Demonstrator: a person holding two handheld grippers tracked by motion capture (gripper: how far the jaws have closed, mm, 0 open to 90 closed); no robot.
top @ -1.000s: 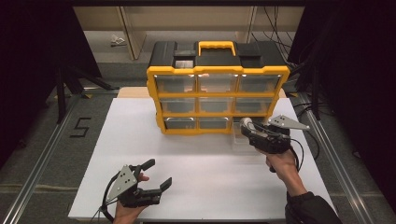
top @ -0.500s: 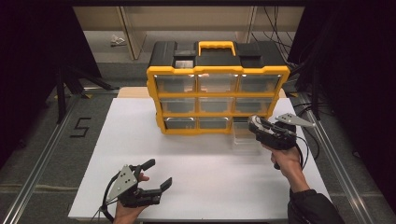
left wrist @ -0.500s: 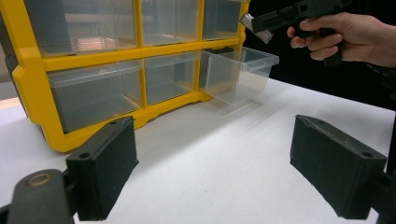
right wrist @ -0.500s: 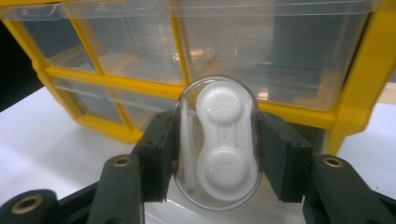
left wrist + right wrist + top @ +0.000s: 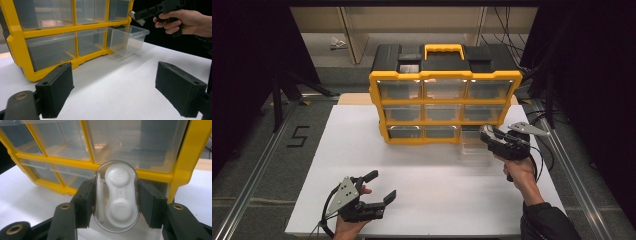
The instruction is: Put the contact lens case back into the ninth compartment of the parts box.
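Left gripper (image 5: 381,187) wide open, right gripper (image 5: 117,200) clamped.

A yellow-framed organiser (image 5: 444,102) with a black top and clear drawers stands on a white table (image 5: 427,175). In front of it, black jaws of the right gripper (image 5: 117,200) flank a white lens case (image 5: 120,198) under a clear shell.
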